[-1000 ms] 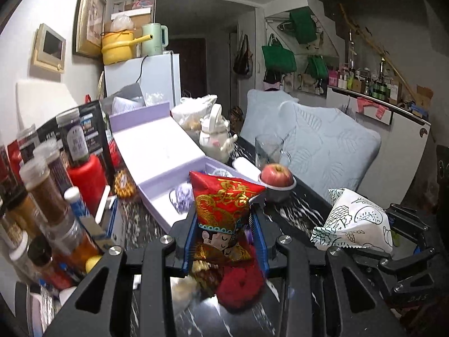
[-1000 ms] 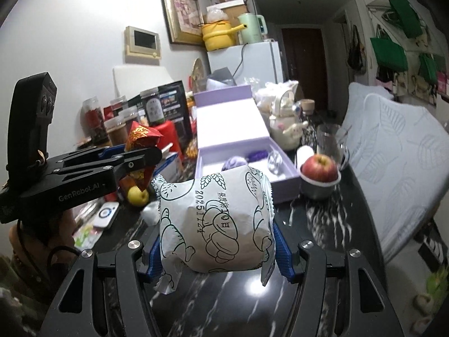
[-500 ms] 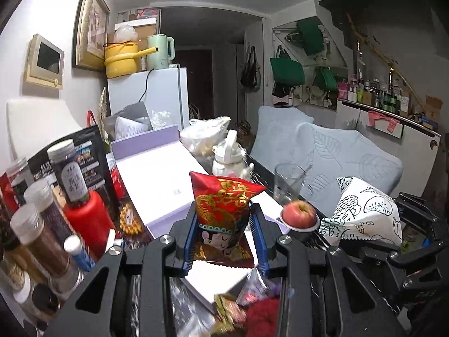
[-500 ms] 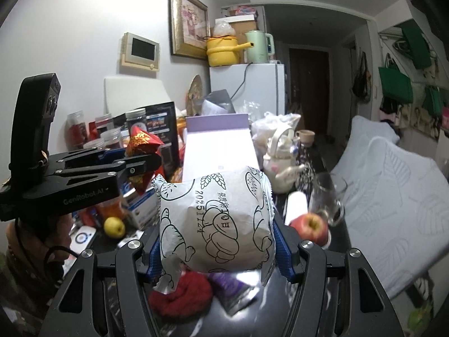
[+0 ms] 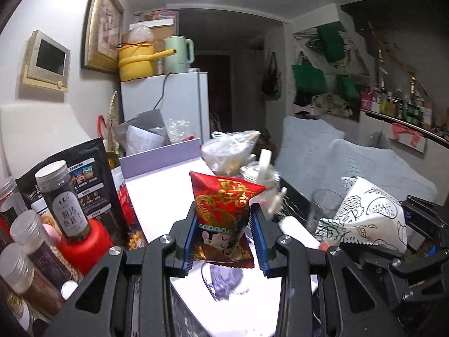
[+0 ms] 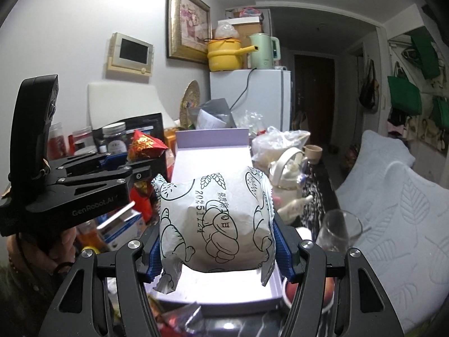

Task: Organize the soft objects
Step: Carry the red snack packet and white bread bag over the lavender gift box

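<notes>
My left gripper (image 5: 223,234) is shut on a red and gold snack packet (image 5: 224,213) and holds it above the open lilac box (image 5: 157,199). A purple wrapped item (image 5: 223,279) lies in the box under it. My right gripper (image 6: 216,241) is shut on a white bread packet with line drawings (image 6: 216,221), held above the same lilac box (image 6: 210,157). The bread packet (image 5: 364,216) shows at the right of the left wrist view. The left gripper (image 6: 140,168) with its red packet (image 6: 146,147) shows at the left of the right wrist view.
Jars and a red-lidded bottle (image 5: 70,216) crowd the left side. A white teapot (image 6: 289,177), a glass (image 6: 339,230) and an apple in a bowl (image 6: 325,292) stand to the right of the box. Loose wrappers (image 6: 179,317) lie in front of it. A grey cushion (image 6: 398,205) lies right.
Both grippers have risen and moved forward with their packets, from in front of the box to above its tray. The red ball and loose wrappers have dropped out of the left view.
</notes>
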`<state>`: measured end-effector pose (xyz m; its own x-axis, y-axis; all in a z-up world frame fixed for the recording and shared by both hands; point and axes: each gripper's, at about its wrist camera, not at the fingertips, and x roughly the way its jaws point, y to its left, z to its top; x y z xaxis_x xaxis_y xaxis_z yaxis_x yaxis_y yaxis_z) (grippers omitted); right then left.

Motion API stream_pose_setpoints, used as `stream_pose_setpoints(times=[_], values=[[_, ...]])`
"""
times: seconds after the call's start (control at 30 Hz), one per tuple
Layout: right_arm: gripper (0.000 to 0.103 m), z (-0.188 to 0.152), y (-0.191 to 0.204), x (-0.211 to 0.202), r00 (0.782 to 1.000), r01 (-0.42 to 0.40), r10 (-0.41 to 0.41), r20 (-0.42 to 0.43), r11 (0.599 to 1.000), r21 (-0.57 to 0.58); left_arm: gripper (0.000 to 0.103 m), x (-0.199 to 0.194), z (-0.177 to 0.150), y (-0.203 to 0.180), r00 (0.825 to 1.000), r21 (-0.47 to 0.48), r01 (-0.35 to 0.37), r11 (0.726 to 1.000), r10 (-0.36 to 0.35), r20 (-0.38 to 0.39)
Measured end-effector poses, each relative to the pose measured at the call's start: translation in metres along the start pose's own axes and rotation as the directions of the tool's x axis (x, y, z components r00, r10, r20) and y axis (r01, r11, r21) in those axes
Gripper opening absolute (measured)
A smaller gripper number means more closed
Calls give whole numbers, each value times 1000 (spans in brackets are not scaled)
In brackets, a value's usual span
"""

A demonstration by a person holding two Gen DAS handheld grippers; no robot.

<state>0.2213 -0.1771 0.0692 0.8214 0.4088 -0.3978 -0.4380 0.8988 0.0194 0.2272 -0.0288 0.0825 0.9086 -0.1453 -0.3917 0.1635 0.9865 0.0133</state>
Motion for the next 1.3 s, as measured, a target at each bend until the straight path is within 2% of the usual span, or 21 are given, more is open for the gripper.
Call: stream_pose_setpoints(times=[0.23,0.5,0.77,1.3], values=[[64,17,-12,35,1000,0,0,7,1000,5,34,30,13,14,998,-42,-61,997,62,17],[64,25,-18,69,1000,-3,3,-14,1000,8,34,60,19,23,994,-32,-110,993,111,10],[64,22,-20,98,999,-11,10,-54,1000,-17,34,97,7,24,991,-9,-119,993,118,-69],[64,-3,-35,148,978,36,-39,-205,999,-18,34,160,-27,24,959,17,-147,989,147,-242]])
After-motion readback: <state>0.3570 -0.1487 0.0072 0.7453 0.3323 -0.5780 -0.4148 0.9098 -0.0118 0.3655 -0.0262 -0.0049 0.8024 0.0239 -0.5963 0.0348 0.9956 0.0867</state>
